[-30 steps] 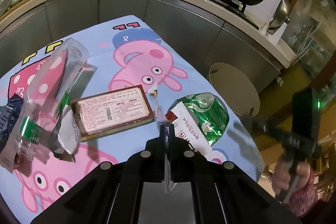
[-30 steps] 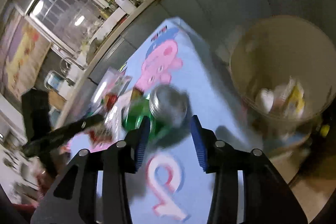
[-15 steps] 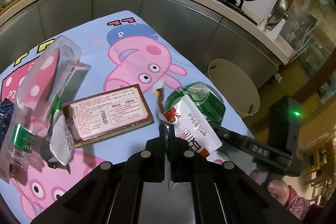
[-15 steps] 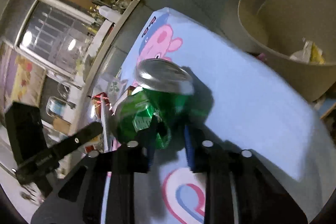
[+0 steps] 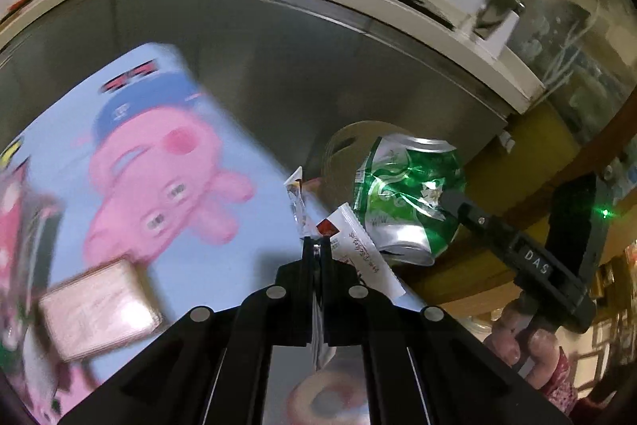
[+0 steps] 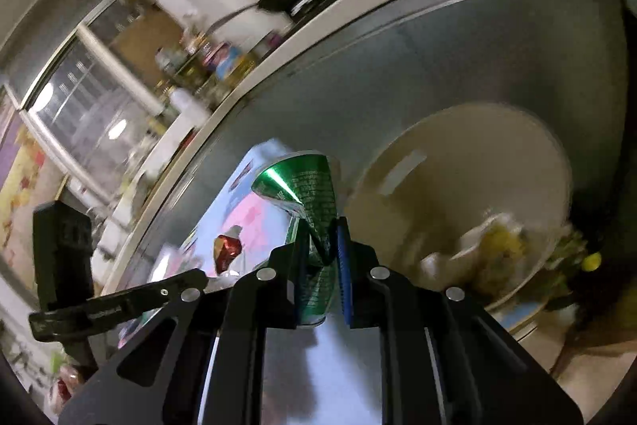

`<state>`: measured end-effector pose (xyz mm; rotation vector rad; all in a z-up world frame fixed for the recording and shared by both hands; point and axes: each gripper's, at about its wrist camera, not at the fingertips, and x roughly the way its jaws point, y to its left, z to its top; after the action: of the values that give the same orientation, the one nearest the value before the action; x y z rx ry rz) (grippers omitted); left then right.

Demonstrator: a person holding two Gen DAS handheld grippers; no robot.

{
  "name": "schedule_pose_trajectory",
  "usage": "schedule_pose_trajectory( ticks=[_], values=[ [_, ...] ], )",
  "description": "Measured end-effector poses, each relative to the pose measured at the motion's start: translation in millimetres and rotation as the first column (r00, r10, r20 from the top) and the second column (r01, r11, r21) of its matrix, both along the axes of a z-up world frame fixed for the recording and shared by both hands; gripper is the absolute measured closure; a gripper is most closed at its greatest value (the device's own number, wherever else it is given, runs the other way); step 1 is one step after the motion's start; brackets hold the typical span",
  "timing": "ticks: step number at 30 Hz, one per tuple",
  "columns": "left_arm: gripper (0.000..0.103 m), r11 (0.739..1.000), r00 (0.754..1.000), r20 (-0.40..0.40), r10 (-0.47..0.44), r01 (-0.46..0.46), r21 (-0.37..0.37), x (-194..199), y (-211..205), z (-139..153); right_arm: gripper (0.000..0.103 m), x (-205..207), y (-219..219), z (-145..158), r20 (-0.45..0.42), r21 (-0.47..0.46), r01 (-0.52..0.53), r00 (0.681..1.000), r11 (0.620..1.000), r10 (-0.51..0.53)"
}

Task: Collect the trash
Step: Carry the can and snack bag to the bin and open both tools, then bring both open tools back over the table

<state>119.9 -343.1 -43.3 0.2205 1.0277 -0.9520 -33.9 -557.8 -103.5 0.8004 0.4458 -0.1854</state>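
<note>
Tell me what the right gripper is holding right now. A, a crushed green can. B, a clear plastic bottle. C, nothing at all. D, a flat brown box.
A: in the right wrist view the right gripper has its jaws pinched on the crushed green can, dented between them and lifted off the cloth, with the beige bin behind it.

Box [image 5: 99,309] on cartoon tablecloth [image 5: 223,226]
</note>
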Motion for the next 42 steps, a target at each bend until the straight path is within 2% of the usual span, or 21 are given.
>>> schedule_pose_trajectory(
  ticks=[4,7,8,9,10,11,14,19,24,26,42],
  values=[
    [0.100,0.997,0.997,0.026,-0.075,0.075,0.000,-6,-64,7,0.091,-14,-39,-2,-0.009,-0.024,0.082,0.997,0.996,-0.082],
    [0.098,0.993,0.992,0.047,-0.114,0.114,0.017,-11,-103,3,0.088,-11,-60,-7,-0.053,-0.063,0.088,0.994,0.994,-0.092],
    [0.085,0.993,0.992,0.048,-0.118,0.117,0.026,-12,-110,0,0.084,-12,-63,-10,-0.063,-0.064,0.079,0.995,0.995,-0.083],
    [0.058,0.993,0.992,0.052,-0.112,0.110,0.043,-11,-118,-4,0.079,-10,-67,-13,-0.078,-0.058,0.068,0.994,0.996,-0.072],
    [0.045,0.994,0.993,0.063,-0.099,0.096,0.056,-11,-125,-7,0.059,-9,-69,-15,-0.085,-0.054,0.066,0.994,0.996,-0.071],
    [0.031,0.995,0.993,0.079,-0.087,0.083,0.055,-12,-126,-8,0.055,-11,-70,-16,-0.078,-0.062,0.077,0.994,0.995,-0.082],
    [0.032,0.996,0.989,0.123,-0.078,0.074,0.043,-15,-125,-4,0.056,-15,-63,-11,-0.051,-0.119,0.094,0.994,0.988,-0.101],
    [0.032,0.999,0.980,0.195,-0.035,0.029,0.033,-23,-105,9,0.056,-17,-50,-9,-0.036,-0.096,0.077,0.996,0.992,-0.081],
    [0.032,0.999,0.951,0.310,0.017,-0.024,0.021,-43,-72,22,0.056,-31,-29,-7,-0.021,-0.070,0.073,0.997,0.995,-0.074],
    [0.032,0.999,0.943,0.330,0.034,-0.041,0.016,-48,-61,25,0.056,-38,-22,-6,-0.023,-0.071,0.073,0.997,0.995,-0.074],
    [0.030,0.985,0.915,0.365,0.173,-0.168,-0.046,-70,30,45,0.056,-59,42,27,-0.004,-0.080,0.015,1.000,0.997,-0.016]
  ],
)
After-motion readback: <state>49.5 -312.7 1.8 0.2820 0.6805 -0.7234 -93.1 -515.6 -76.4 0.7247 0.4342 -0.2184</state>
